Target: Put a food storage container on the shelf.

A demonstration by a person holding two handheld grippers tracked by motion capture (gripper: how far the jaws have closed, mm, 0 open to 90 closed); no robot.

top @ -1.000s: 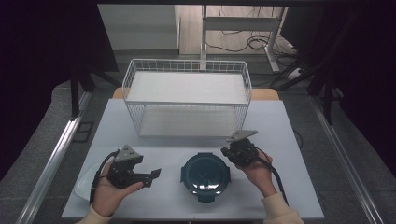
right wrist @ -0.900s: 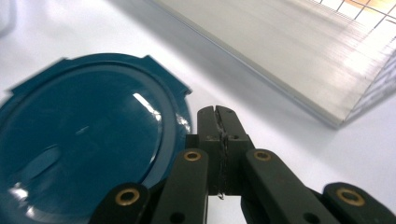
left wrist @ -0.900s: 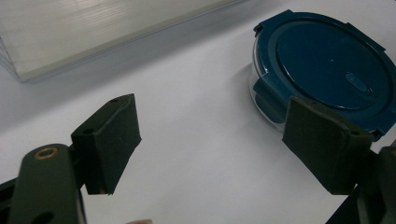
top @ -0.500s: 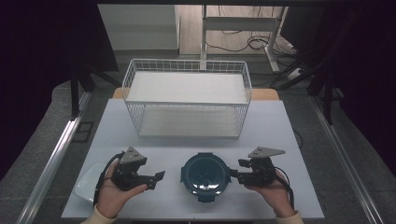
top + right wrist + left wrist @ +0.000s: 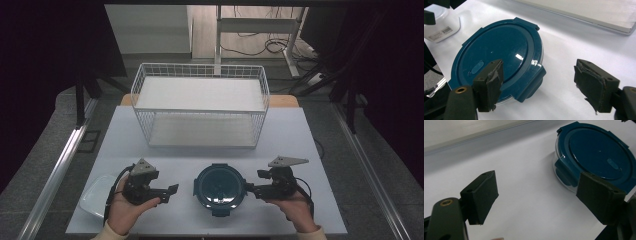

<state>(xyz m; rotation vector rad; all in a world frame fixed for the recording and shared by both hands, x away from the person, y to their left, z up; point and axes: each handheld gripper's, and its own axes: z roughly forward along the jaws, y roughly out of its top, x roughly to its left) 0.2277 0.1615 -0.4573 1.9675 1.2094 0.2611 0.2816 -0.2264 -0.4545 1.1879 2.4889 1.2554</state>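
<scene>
The round container (image 5: 219, 187) with its dark blue lid (image 5: 496, 62) sits flat near the table's (image 5: 300, 135) front edge, lid up, clip tabs around the rim. Can't tell what's inside. Left hand-held gripper (image 5: 170, 191) is spread wide just beside it; right hand-held gripper (image 5: 248, 188) has just been opening, nothing pinched. Wire basket (image 5: 200, 107) behind looks empty, white tub (image 5: 95, 200) far left.

A white table (image 5: 300, 130) stands on grey floor (image 5: 45, 155), dark curtains (image 5: 45, 45) apparently flanking, cables (image 5: 260, 45) trailing behind.
</scene>
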